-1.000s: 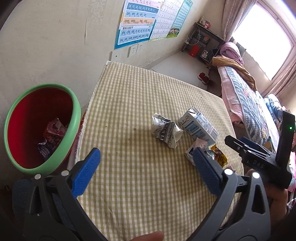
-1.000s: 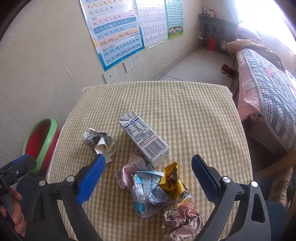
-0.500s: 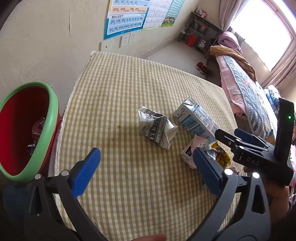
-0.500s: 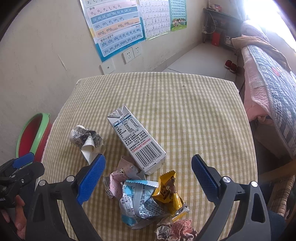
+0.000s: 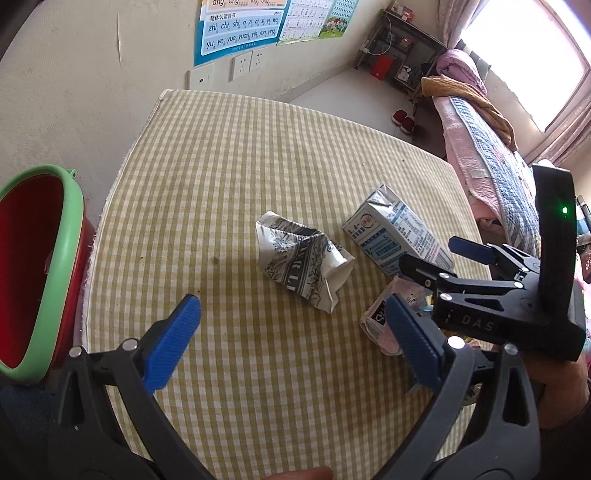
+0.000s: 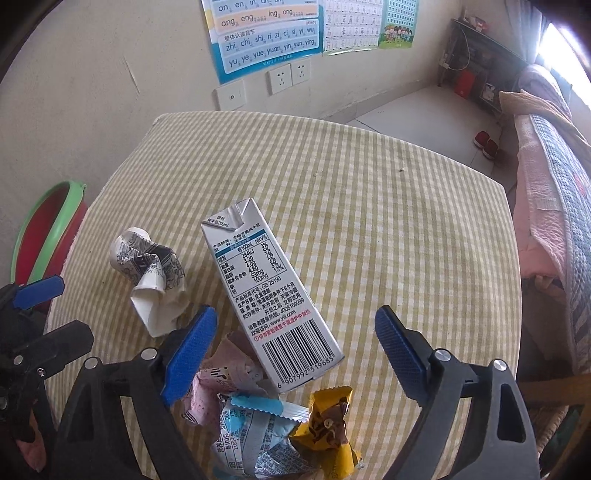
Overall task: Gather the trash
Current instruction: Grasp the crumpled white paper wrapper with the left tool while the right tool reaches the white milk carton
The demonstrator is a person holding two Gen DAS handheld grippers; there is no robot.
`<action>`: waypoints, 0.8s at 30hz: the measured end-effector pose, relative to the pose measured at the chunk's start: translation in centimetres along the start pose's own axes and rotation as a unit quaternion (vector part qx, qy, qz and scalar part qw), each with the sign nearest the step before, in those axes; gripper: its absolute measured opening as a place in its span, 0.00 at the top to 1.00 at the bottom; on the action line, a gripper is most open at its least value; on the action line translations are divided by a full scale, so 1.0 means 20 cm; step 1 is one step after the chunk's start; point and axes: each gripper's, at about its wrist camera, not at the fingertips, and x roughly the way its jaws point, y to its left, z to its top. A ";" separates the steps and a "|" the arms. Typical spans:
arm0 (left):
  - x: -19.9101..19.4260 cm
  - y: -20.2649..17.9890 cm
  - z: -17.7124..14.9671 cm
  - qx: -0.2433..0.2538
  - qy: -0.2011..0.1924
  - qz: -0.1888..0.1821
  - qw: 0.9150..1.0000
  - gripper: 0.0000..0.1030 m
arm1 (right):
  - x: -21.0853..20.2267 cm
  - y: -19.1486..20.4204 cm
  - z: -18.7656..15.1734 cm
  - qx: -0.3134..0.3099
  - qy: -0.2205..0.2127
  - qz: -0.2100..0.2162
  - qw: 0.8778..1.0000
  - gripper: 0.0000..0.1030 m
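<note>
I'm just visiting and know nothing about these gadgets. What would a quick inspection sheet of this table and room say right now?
Surface: table under a yellow checked cloth.
Job's things: milk carton lying flat; crumpled paper cup beside it; pink wrapper, blue-silver wrapper and yellow wrapper piled at the near edge; red bin with green rim beside the table.
Clutter: nothing seen.
Grippers: left gripper open, empty; right gripper open over the carton's barcode end, jaws just narrowing, not touching.
Cables: cord at the far shelf.
Surroundings: wall posters, sockets, bed, red slippers.
</note>
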 end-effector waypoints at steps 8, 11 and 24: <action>0.09 -0.01 0.01 0.004 0.014 0.000 1.000 0.05 | 0.09 0.00 0.03 -0.019 0.024 0.007 1.000 0.53; 0.12 -0.03 0.01 0.009 0.016 -0.002 1.000 0.05 | 0.08 -0.01 0.03 -0.013 0.015 0.009 1.000 0.62; 0.28 -0.07 0.02 0.007 0.052 0.010 0.999 0.66 | 0.00 -0.13 0.04 0.026 -0.020 0.021 0.999 0.64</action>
